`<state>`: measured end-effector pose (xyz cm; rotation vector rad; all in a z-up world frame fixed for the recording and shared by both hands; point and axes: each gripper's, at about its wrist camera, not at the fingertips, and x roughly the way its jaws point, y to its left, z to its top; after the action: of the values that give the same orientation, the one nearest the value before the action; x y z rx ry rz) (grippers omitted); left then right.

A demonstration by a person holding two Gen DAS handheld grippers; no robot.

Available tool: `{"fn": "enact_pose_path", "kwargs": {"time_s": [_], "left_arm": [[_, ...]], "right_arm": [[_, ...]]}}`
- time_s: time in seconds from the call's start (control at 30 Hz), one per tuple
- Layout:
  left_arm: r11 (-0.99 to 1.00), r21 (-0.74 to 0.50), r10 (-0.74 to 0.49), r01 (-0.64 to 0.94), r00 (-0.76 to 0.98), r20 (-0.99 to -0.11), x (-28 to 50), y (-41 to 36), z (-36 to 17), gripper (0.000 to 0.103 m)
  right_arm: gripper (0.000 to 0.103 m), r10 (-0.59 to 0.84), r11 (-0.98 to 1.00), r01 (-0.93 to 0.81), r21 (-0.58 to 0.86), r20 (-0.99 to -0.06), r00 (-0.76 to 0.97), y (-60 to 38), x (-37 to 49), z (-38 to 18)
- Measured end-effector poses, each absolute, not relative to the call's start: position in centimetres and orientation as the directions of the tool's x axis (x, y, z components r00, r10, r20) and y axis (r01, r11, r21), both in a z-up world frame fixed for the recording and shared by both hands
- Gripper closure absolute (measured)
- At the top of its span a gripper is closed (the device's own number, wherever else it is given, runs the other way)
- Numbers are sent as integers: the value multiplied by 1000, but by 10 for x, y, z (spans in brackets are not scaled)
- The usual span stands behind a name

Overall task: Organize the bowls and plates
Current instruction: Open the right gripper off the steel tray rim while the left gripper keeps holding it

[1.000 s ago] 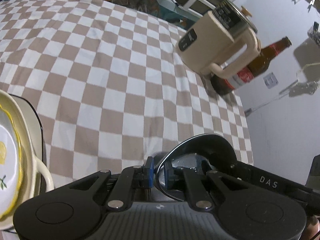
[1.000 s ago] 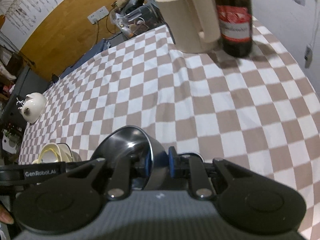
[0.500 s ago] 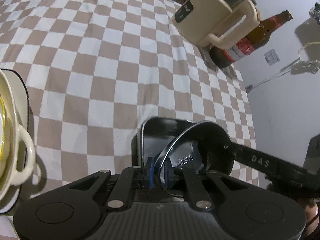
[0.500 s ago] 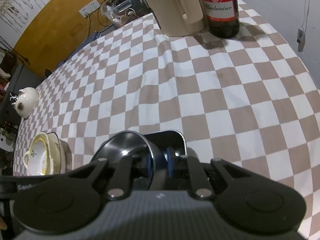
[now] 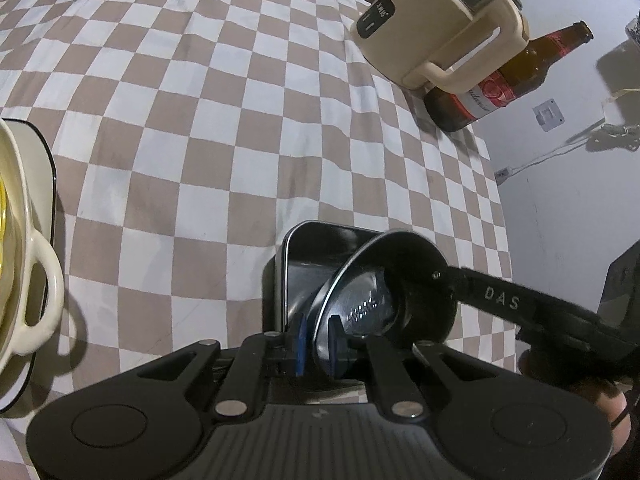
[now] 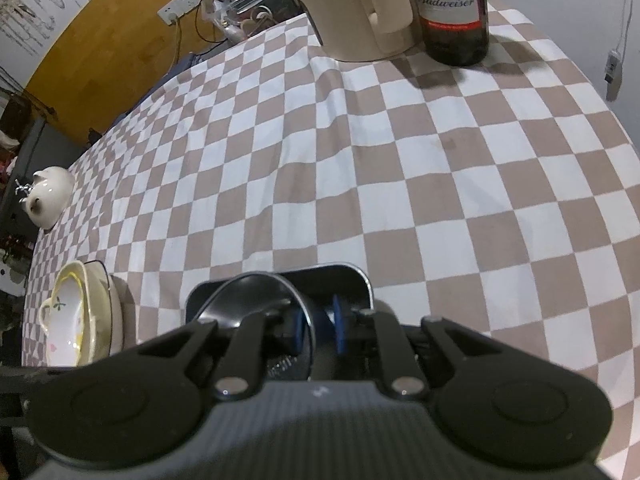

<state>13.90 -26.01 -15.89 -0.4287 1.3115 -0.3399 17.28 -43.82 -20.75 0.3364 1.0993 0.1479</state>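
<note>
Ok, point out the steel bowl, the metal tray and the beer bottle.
steel bowl [image 5: 362, 306]: left wrist view, inner wall
metal tray [image 5: 308, 236]: left wrist view, far rim
beer bottle [image 6: 450, 4]: right wrist view, red label

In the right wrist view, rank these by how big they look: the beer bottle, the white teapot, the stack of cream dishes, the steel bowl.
Largest to smallest as seen:
1. steel bowl, though it is nearest the camera and partly hidden
2. stack of cream dishes
3. beer bottle, cut off by the top edge, so unsure against the dishes
4. white teapot
</note>
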Motion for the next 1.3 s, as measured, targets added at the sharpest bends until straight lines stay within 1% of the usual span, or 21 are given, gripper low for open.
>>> {"fn": "enact_pose_path", "kwargs": {"time_s": [0.13, 0.23, 0.3, 0.43, 0.5, 0.67, 0.83, 0.9, 0.97, 1.0, 1.07, 1.3], "left_arm": [[874, -486, -473, -10, 208, -856, 138, -261, -164, 92], [875, -483, -470, -20, 199, -860, 137, -261, -167, 92], [875, -483, -470, -24, 197, -860, 136, -260, -167, 92], [873, -487, -474, -22, 200, -858, 134, -261, -167, 92], [873, -488, -474, -22, 200, -857, 134, -261, -167, 92], [873, -487, -474, -20, 202, -857, 133, -262, -166, 89], [876, -482, -467, -20, 216, -857, 129, -260, -163, 88], [875, -483, -466, -22, 232, -854, 128, -258, -161, 86], [871, -491, -468, -26, 256, -845, 127, -254, -157, 85], [870, -492, -467, -27, 268, -843, 126, -253, -155, 84], [878, -477, -449, -28, 294, -844, 126, -251, -149, 75], [891, -454, -423, -15, 336, -842, 134, -249, -143, 74]], "right_arm": [[84, 260, 942, 75, 328, -851, 456, -440, 179, -211], [79, 263, 937, 92, 336, -856, 445, -441, 181, -214], [69, 269, 935, 92, 344, -852, 449, -440, 181, -213], [56, 301, 923, 84, 376, -839, 453, -440, 180, -210], [45, 329, 911, 75, 406, -822, 464, -441, 179, -208], [33, 344, 901, 60, 429, -793, 502, -441, 176, -195], [31, 335, 897, 71, 436, -778, 532, -449, 173, -186], [22, 325, 901, 76, 427, -781, 534, -456, 169, -184], [19, 306, 912, 76, 404, -790, 531, -460, 164, -184], [19, 292, 919, 76, 387, -798, 528, -462, 160, -186], [19, 265, 932, 79, 353, -816, 514, -467, 153, -189], [19, 244, 957, 33, 290, -858, 452, -478, 126, -196]]}}
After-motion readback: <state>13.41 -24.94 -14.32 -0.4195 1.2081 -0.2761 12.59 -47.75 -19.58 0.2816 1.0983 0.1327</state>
